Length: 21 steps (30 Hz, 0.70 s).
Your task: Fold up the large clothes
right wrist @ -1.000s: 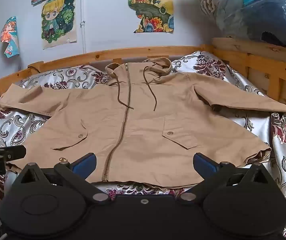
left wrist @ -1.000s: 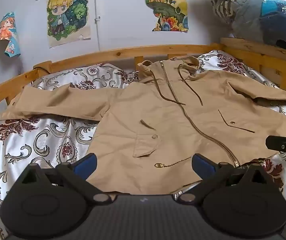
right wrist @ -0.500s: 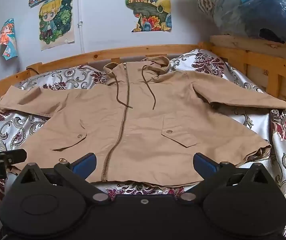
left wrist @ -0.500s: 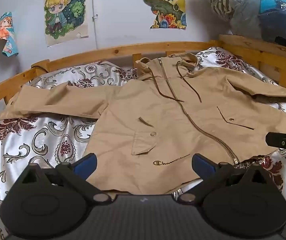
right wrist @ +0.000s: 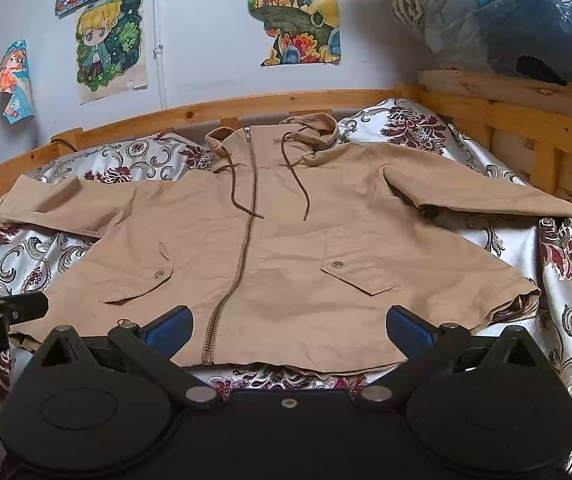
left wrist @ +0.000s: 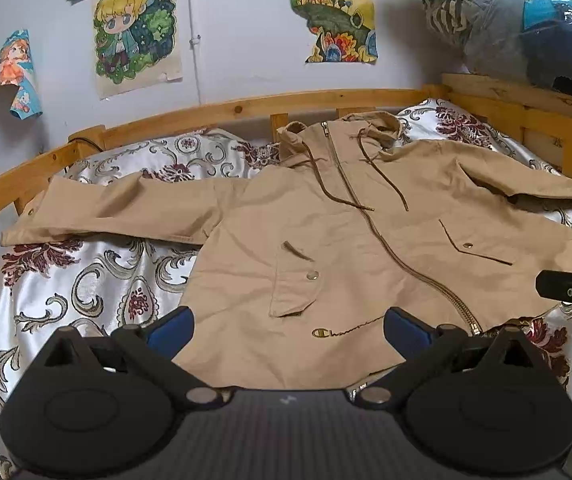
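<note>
Both tongs, left (left wrist: 288, 330) and right (right wrist: 288, 330), hang spread wide and empty over the jacket's (right wrist: 286, 248) hem. It lies flat, zipped, on the bed (right wrist: 566, 308); I'd pinch each sleeve (left wrist: 118, 212) near its cuff and fold inward.

left tongs (left wrist: 288, 330): black body, round discs, silver pivot screws, blue pads (left wrist: 170, 330)
right tongs (right wrist: 288, 330): same black build, blue pads (right wrist: 408, 328), centre screw
marking: white lettering ending ".AI"
</note>
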Tool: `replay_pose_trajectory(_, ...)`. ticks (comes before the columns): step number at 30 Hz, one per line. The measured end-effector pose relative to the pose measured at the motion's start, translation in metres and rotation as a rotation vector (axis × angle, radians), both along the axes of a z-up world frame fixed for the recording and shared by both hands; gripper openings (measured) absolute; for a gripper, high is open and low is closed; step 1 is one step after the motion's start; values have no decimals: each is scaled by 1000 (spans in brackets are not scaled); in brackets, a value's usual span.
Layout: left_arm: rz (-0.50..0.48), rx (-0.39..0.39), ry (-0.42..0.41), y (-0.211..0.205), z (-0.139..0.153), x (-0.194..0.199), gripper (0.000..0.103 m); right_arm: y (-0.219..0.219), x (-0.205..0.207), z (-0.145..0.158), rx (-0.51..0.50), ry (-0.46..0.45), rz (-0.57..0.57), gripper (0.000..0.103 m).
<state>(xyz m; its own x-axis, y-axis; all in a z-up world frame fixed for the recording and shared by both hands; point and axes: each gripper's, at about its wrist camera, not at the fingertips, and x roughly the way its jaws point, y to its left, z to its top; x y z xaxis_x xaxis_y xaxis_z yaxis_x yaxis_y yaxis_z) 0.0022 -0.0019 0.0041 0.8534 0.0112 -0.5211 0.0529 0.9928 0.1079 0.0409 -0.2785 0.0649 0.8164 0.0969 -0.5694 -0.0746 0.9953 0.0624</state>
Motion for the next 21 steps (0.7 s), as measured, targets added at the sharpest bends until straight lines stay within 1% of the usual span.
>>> replay_pose_trajectory(5,6,13,22,-1,-3,3,103,-2,1,2,4,1,0,102)
replay_pose_trajectory(11,15,5,24,3,-6,3,103,-2,1,3,3,1,-3,102)
replay_pose_trajectory(15,3,-8,32,4,-6,3,103,-4,1,2,6,7,-5,102)
replay_pose_trajectory(21,2,-1,27,4,-5,2,103,-4,2,1,6,8,-9,102)
